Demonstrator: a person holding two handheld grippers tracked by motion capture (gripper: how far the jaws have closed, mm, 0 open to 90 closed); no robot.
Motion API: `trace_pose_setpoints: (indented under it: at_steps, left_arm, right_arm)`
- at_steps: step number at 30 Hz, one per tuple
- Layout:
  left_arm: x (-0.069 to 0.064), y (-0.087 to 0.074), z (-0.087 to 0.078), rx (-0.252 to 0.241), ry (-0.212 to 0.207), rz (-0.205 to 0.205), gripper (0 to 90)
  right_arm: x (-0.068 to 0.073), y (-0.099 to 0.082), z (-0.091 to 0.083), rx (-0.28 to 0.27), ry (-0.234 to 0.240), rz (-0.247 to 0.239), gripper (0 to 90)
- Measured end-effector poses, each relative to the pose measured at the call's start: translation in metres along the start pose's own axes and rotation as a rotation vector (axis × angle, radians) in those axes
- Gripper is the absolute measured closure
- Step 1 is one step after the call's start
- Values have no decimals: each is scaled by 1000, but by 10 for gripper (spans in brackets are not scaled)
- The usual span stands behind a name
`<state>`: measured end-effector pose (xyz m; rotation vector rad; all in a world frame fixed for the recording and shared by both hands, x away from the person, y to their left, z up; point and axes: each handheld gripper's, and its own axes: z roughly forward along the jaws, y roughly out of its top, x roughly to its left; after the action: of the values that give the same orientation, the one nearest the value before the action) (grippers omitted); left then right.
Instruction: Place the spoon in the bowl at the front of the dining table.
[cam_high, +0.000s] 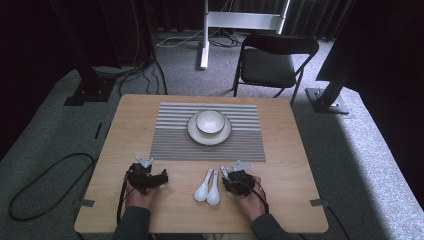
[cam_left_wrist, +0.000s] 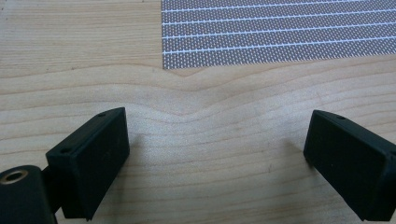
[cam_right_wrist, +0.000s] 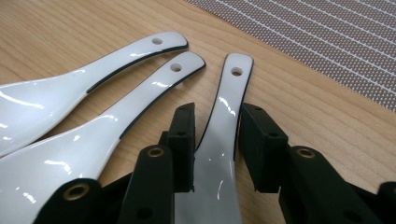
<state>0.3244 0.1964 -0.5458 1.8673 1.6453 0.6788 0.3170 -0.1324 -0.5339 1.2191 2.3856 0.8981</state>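
Three white ceramic spoons lie near the table's front edge. In the right gripper view two of them (cam_right_wrist: 135, 60) (cam_right_wrist: 140, 100) rest side by side at the left. The third spoon (cam_right_wrist: 231, 93) has its handle between the jaws of my right gripper (cam_right_wrist: 217, 135), whose pads press on both of its edges. From above, the two free spoons (cam_high: 202, 187) (cam_high: 214, 192) lie just left of the right gripper (cam_high: 226, 175). My left gripper (cam_high: 150, 172) rests on the table at the front left. Its jaws (cam_left_wrist: 215, 154) stand wide open over bare wood.
A white bowl (cam_high: 210, 121) sits on a white plate (cam_high: 192, 134) in the middle of a grey striped placemat (cam_high: 170, 145). The mat's near corner (cam_left_wrist: 168, 65) is just ahead of the left gripper. A black folding chair (cam_high: 272, 65) stands behind the wooden table (cam_high: 290, 165).
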Motion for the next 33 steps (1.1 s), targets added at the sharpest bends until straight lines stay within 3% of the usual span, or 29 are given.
trace_pose_setpoints:
  at_steps: [10, 15, 20, 33]
  left_arm:
    - [0, 0, 0, 0, 0, 0, 72]
    - [0, 0, 0, 0, 0, 1, 72]
    - [0, 0, 0, 0, 0, 0, 72]
    - [0, 0, 0, 0, 0, 0, 72]
  right_arm:
    - [1, 5, 2, 20, -20, 19, 705]
    - [2, 11, 5, 42, -20, 24, 626]
    - [4, 12, 5, 51, -16, 9, 711]
    - [2, 6, 3, 3, -36, -9, 739]
